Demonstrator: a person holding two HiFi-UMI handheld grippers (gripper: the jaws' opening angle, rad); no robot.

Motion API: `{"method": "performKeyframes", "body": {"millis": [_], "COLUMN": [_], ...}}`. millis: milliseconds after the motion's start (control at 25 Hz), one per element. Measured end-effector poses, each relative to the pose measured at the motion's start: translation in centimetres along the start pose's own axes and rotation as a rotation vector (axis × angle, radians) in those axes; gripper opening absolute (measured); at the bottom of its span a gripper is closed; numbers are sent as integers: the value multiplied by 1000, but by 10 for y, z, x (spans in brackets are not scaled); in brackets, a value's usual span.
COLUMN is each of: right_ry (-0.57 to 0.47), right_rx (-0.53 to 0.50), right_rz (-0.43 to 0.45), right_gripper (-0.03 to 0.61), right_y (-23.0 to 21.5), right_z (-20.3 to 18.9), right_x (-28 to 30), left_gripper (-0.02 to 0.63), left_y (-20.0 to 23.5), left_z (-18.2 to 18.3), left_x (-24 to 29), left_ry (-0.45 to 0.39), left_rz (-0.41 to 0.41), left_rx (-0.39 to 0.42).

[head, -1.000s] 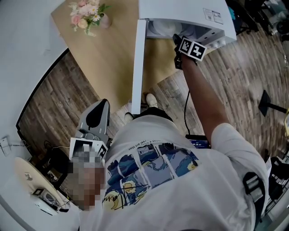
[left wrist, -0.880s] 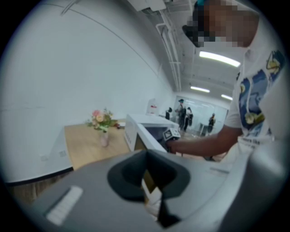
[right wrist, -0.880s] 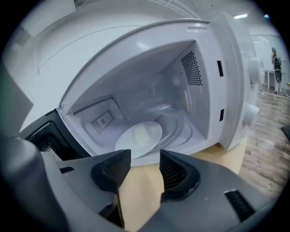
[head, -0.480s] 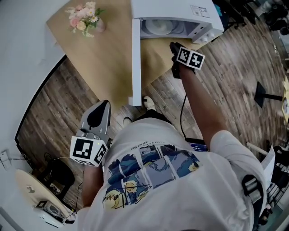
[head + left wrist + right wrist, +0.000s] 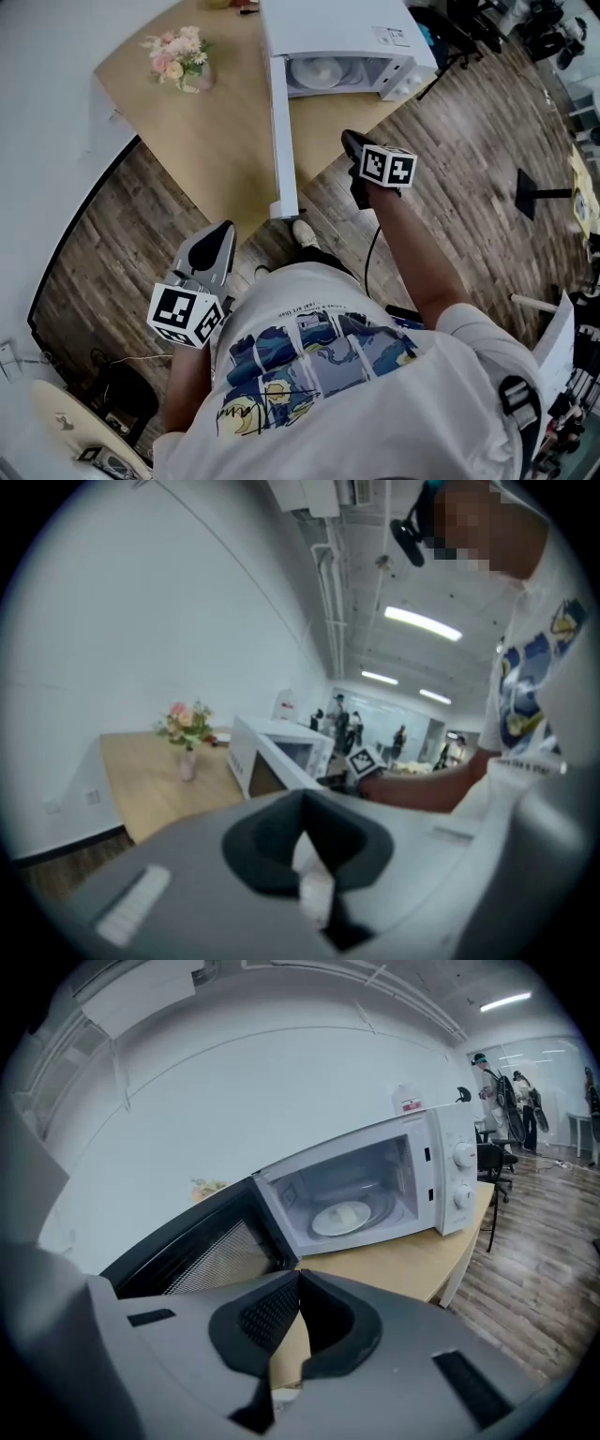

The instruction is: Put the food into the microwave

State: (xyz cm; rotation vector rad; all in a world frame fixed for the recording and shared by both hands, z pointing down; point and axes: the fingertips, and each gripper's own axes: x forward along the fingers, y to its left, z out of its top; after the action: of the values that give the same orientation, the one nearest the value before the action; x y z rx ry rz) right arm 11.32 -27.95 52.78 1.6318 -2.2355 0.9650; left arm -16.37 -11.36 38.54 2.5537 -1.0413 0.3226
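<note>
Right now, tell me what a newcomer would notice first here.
The white microwave sits on the wooden table, its door swung wide open and a plate of pale food inside. In front of it hangs the right claw, its jaws just closed on nothing. Pink flowers stand on the table to the microwave's left.
</note>
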Motion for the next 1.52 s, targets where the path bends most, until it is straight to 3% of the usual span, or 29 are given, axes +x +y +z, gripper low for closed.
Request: {"method": "performKeyframes", "body": {"millis": [320, 560, 960, 1520], "right_ry": [29, 23, 6, -41], "right_rx": [-31, -73, -125, -212], "right_rz": [101, 126, 150, 204], "right_gripper": [7, 6, 6, 6], "right_y": [72, 110, 154, 201], "right_z": [-33, -48, -70, -67], "right_x": [-54, -84, -123, -152], "left_gripper": [8, 8, 8, 8], "left_y": [3, 5, 0, -7], "left_z": [-10, -21, -48, -56], "left_x": [-26, -48, -72, -90], "left_ry": [6, 9, 24, 27], "left_rz": [-37, -55, -85, -110], "left_rx": [-3, 4, -13, 17]}}
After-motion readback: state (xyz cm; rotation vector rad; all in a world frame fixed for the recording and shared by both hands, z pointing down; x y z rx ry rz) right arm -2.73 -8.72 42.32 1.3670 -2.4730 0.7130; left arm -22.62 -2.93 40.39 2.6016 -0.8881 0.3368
